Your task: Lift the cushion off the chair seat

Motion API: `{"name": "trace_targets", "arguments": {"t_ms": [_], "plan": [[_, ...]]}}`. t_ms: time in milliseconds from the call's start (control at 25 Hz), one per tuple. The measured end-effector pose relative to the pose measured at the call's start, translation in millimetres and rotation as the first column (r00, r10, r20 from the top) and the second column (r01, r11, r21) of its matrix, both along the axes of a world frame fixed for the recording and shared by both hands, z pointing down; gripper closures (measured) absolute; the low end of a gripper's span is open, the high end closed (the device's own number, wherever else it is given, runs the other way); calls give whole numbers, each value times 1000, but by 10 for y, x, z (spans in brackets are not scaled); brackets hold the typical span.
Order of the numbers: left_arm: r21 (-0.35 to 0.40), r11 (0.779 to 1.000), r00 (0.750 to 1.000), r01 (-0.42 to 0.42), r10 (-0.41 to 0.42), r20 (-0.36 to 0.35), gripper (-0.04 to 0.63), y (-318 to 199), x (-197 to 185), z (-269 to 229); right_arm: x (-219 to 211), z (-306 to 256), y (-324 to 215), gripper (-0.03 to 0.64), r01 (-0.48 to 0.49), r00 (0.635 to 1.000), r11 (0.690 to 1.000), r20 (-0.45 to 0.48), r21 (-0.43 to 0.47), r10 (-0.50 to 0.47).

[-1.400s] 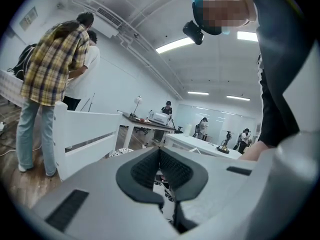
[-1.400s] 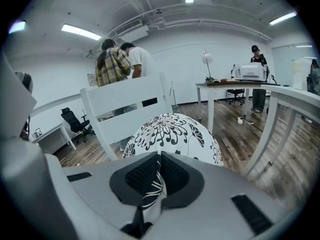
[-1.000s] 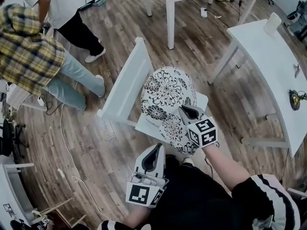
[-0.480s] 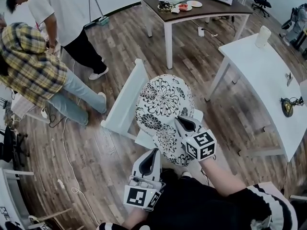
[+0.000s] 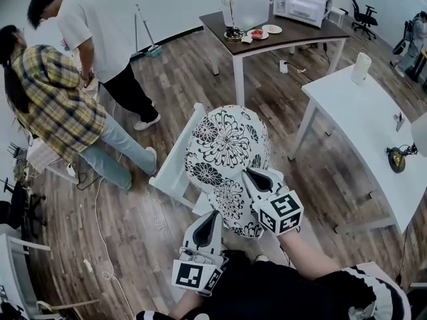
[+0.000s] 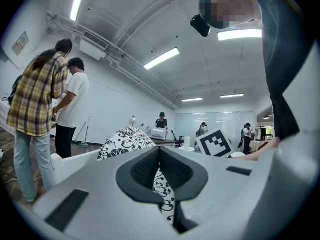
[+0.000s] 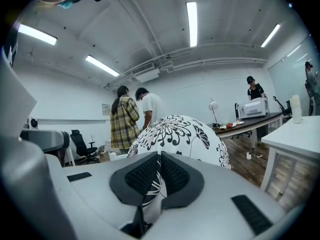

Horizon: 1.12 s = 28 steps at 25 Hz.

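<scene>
The round white cushion (image 5: 223,142) with a black flower print stands on edge, lifted above the white chair (image 5: 177,159). My right gripper (image 5: 255,177) is shut on its lower right rim, and my left gripper (image 5: 214,217) is shut on its bottom edge. In the left gripper view the printed fabric (image 6: 161,186) shows between the closed pads of my left gripper (image 6: 160,156), and the cushion (image 6: 125,141) bulges beyond. In the right gripper view my right gripper (image 7: 160,160) pinches the fabric, with the cushion (image 7: 175,134) rising behind. The seat is mostly hidden under the cushion.
Two people stand at the left, one in a plaid shirt (image 5: 53,105) and one in a white shirt (image 5: 100,39). A brown-topped table (image 5: 280,32) is at the back, a white table (image 5: 373,119) at the right. A cable (image 5: 100,245) lies on the wooden floor.
Both grippers have risen with the cushion, the right one more, so the cushion now stands higher above the chair seat. The head view has tilted up, showing more of the room.
</scene>
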<state>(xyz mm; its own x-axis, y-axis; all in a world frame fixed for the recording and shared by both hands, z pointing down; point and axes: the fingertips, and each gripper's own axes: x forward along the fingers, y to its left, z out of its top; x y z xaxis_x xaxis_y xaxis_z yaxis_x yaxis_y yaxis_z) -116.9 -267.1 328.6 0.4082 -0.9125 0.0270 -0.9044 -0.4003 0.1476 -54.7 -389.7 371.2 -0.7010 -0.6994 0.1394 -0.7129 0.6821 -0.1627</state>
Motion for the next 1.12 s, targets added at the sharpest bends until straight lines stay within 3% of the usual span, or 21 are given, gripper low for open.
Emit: {"name": "trace_targets", "arguments": {"t_ms": [480,1120], "plan": [[51,999,999,5,-6,31,594,221,311,-93,288,-336,370,583,4,998,996,62,86,-9],[60,997,999,40,-42,28,594,687,691,-98,599,-487,898,583,36,993,987,106,154,-52]]}}
